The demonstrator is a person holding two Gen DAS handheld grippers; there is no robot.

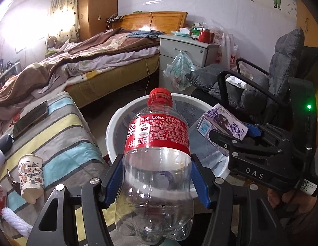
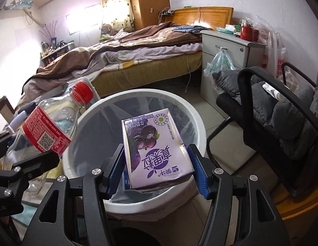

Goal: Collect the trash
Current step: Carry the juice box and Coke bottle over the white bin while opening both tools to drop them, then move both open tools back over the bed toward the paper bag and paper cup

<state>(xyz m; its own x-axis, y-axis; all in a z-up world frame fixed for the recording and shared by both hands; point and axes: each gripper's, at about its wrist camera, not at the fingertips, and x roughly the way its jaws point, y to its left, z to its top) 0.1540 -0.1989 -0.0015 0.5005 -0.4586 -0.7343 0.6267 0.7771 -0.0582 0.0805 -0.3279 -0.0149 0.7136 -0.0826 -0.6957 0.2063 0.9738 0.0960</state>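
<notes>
Over the lined white bin (image 2: 200, 123), left jaws clamp the empty Coke bottle (image 1: 157, 164), right jaws the purple carton (image 2: 157, 149).

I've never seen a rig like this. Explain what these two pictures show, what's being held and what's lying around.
There is no robot: a person holds two hand-held clamps, each carrying a wide-angle camera that looks along its fingers.

The left-clamp view shows the left gripper squeezing a clear plastic Coke bottle with a red cap.

The right-clamp view shows the right gripper squeezing a purple drink carton.

Both hover over a white round bin lined with a bag.

On the striped bedspread to the left lie a patterned paper cup, on its side, and a dark phone.
</notes>
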